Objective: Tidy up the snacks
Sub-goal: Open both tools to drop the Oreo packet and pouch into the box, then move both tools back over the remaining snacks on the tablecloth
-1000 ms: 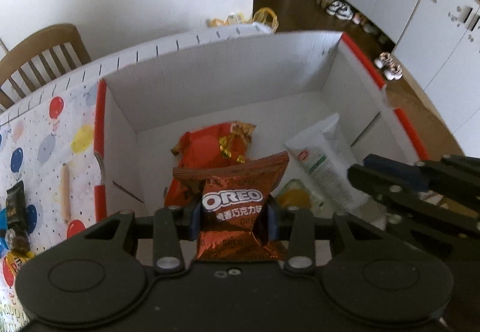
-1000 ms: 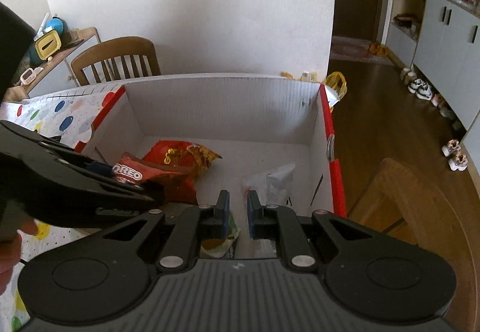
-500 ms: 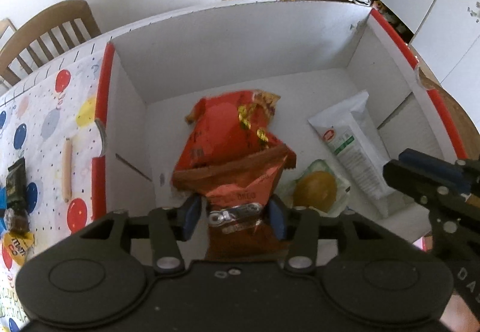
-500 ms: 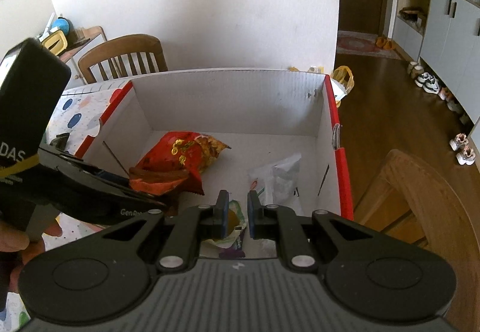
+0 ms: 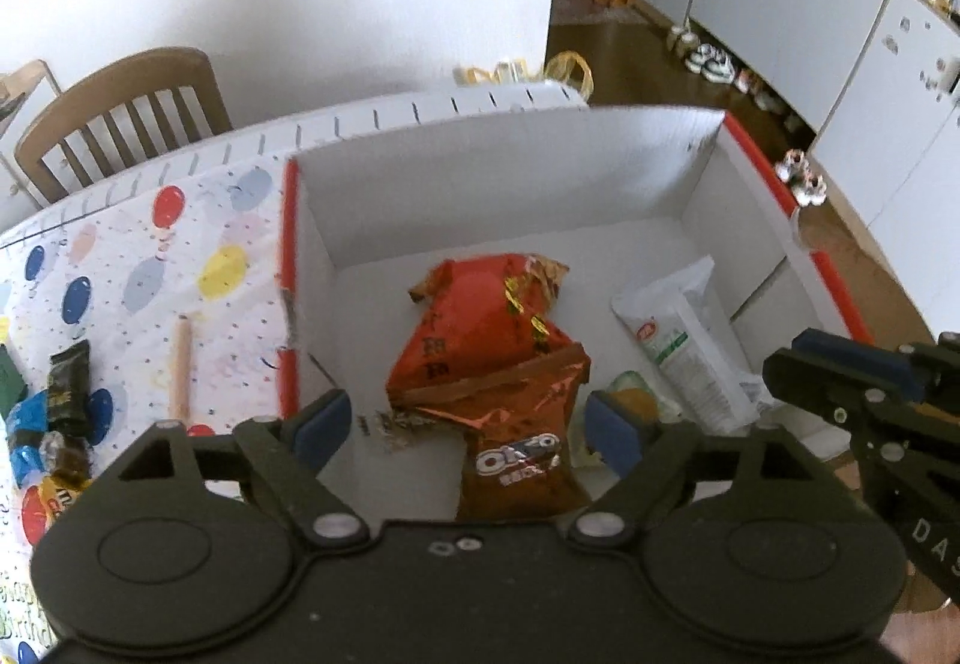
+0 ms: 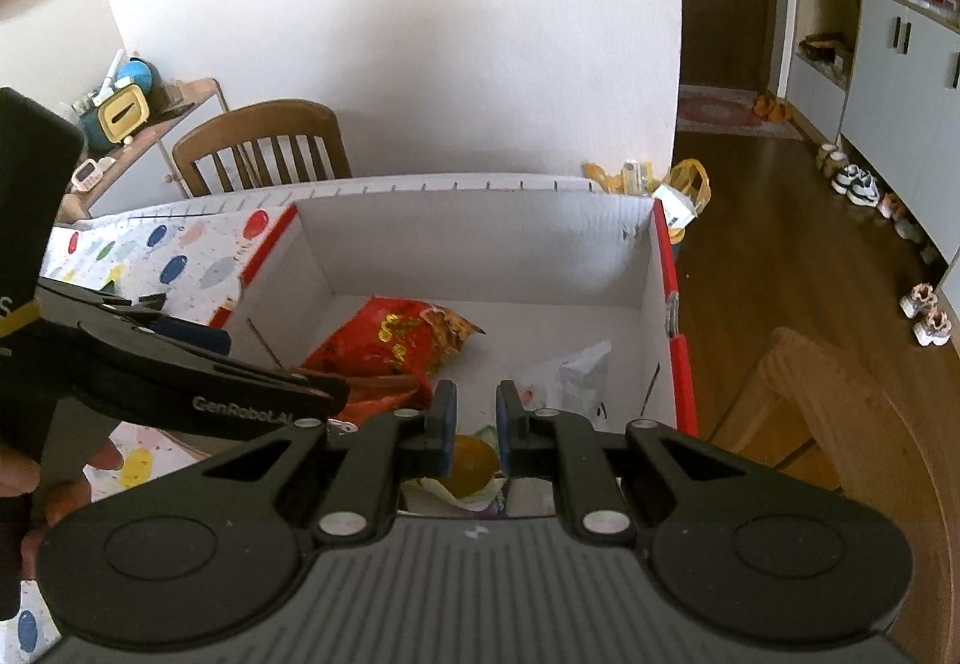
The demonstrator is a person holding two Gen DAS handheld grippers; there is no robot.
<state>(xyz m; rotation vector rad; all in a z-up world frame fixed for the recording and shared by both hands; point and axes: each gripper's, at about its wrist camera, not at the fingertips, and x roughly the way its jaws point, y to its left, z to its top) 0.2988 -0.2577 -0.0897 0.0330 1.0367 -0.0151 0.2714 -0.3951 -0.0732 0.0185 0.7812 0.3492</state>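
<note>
Since a second back, when it was pinched upright, Oreo pack (image 5: 522,460) now loose in the box (image 5: 498,178), leaning on the red bag (image 5: 474,328) mid-floor. Left gripper (image 5: 468,424) jaws just been opening, now spread wide, touching nothing, pack lying between them. Right gripper (image 6: 475,424) near shut, gripping nothing, over the box's near edge above an orange packet (image 6: 471,469). White pouch (image 5: 690,346) by the box's right wall.

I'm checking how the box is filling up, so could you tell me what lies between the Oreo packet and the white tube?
A small clear packet with something orange inside lies between the Oreo packet and the white tube, on the box floor; the left wrist view shows it.
</note>
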